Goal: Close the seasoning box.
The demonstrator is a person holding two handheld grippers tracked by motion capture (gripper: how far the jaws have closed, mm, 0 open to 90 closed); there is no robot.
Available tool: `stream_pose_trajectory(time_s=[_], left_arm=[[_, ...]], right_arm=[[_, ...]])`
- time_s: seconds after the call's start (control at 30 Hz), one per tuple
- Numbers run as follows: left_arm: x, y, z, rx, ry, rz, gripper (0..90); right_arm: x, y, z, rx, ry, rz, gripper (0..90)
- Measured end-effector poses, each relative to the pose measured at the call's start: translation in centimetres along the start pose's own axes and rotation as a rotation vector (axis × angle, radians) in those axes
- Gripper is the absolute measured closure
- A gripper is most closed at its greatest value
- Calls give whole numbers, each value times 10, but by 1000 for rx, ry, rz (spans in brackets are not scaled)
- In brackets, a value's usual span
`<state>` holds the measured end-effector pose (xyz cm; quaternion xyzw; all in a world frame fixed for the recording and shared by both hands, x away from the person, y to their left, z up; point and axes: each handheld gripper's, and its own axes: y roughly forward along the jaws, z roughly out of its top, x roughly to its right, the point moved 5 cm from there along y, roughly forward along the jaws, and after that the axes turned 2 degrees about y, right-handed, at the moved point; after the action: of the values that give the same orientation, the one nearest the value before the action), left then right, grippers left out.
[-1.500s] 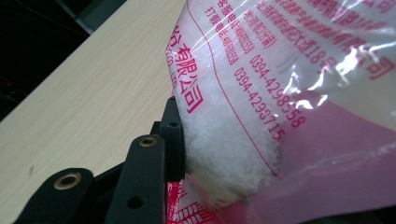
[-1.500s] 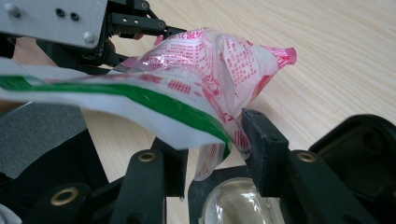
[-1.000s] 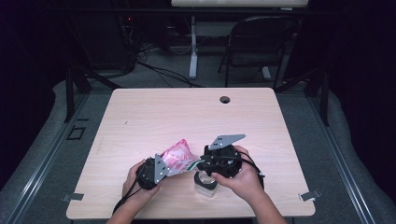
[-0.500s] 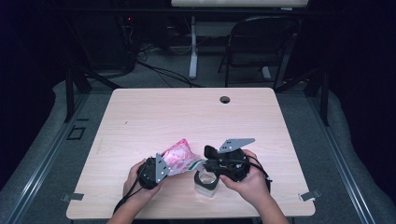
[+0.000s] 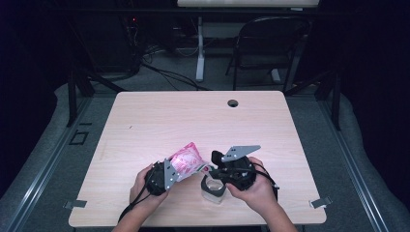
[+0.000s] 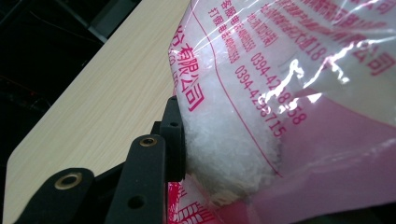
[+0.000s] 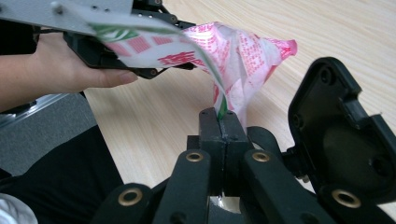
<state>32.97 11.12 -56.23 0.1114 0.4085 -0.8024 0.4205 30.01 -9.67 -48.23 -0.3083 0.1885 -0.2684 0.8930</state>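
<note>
Clearly the risk sits in the two grips on the pink bag [image 5: 186, 161], which hangs in the air at about 6 o'clock on the table, between the two hands and just above the small clear jar [image 5: 213, 189]. The left gripper [image 5: 170, 170] is partly closed around the body of the bag, its pads pressing into the white grains inside, as the left gripper view shows. The right gripper [image 7: 223, 122] has just been closing, and its jaws now meet on a thin corner of the bag's film. If the hands pull apart too hard or unevenly, I judge the film could tear well past the corner and the grains could spill over the table [image 5: 145, 121] rather than into the jar. The thin corner could also slip out of the right jaws, since so little of it is caught. A tighter squeeze by the left gripper could push grains out the moment an opening forms, and a swing of either hand could knock the jar, which stands close under the right hand [image 5: 254, 191]. The tabletop is pale wood grain, bare but for a cable hole [image 5: 233, 103] near 12 o'clock. Beyond it the room is dark, with grey carpet, a folding chair [image 5: 270, 48] at about 1 o'clock and loose cables [image 5: 159, 72] on the floor towards 11 o'clock.
</note>
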Motion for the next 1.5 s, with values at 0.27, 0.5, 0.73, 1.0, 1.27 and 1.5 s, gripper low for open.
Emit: stream_pose_trajectory(time_s=[0.27, 0.5, 0.73, 1.0, 1.27, 1.5], left_arm=[[-2, -2, 6, 10, 19, 37, 665], [-1, -4, 10, 12, 60, 71, 665], [0, -4, 12, 15, 78, 104, 666], [0, -5, 13, 26, 116, 147, 666], [-2, -8, 14, 34, 156, 181, 666], [-1, -10, 15, 32, 185, 202, 666]], right_arm=[[-5, -2, -1, -7, -21, 16, 900], [-4, -3, -8, -14, -8, 22, 900], [-2, -1, -14, -17, -6, 25, 900], [-1, 0, -18, -18, -2, 23, 900], [-1, 2, -21, -23, -4, 21, 900], [-1, 3, -24, -33, -6, 15, 900]])
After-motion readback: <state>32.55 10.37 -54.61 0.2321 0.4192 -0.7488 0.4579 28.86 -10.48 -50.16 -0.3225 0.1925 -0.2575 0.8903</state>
